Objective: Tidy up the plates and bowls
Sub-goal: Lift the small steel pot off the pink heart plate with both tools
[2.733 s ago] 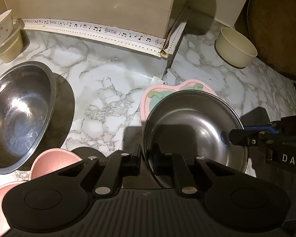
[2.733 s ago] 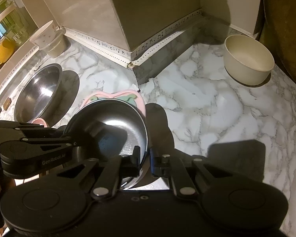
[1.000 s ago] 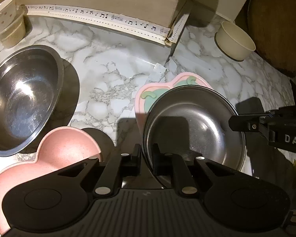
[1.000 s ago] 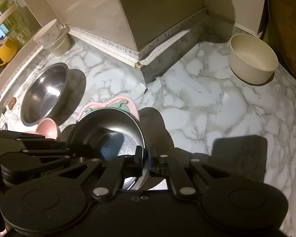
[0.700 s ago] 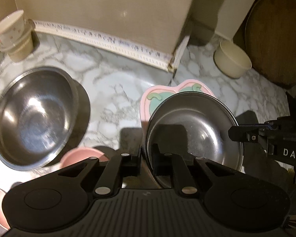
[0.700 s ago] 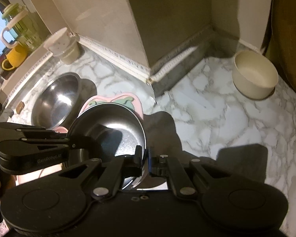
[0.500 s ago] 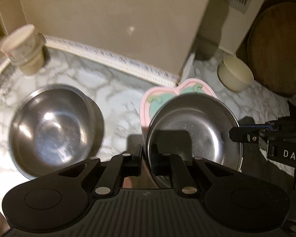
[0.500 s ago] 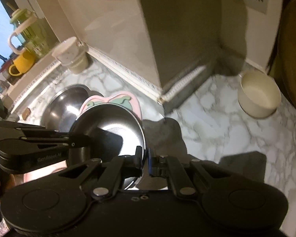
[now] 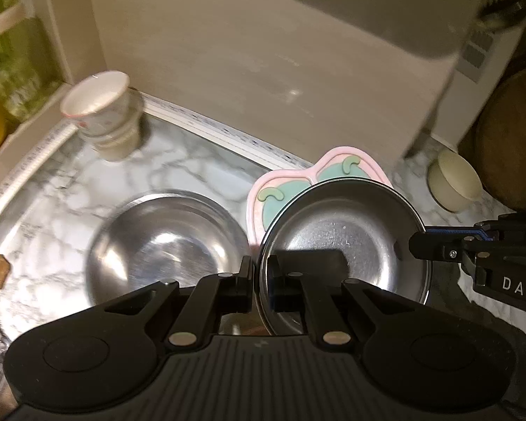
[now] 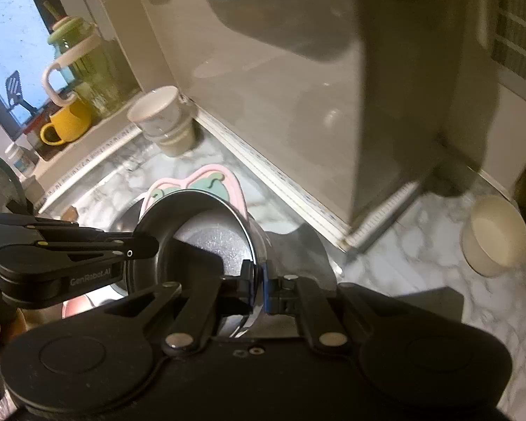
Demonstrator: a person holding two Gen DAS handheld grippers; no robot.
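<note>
A shallow steel bowl (image 9: pixel 343 235) hangs above the marble counter with a pink plate (image 9: pixel 287 182) with green sections right under it. My left gripper (image 9: pixel 259 273) is shut on the bowl's near-left rim. My right gripper (image 10: pixel 259 280) is shut on the opposite rim of the steel bowl (image 10: pixel 210 231), and the pink plate (image 10: pixel 207 182) sticks out behind it. Each view shows the other gripper: the right gripper (image 9: pixel 417 245) and the left gripper (image 10: pixel 154 245). A large steel bowl (image 9: pixel 168 245) rests on the counter below and to the left.
A cream bowl (image 9: pixel 454 182) stands at the right by a round wooden board (image 9: pixel 512 140). Stacked cups (image 9: pixel 101 115) sit in the back-left corner. A yellow mug (image 10: pixel 66 122) and green jug (image 10: pixel 84 59) are on the sill. A wall corner juts out behind.
Both grippers have risen with the steel bowl and pink plate, and drifted left over the large steel bowl. The counter looks farther off, and the pink bowl has left the left view.
</note>
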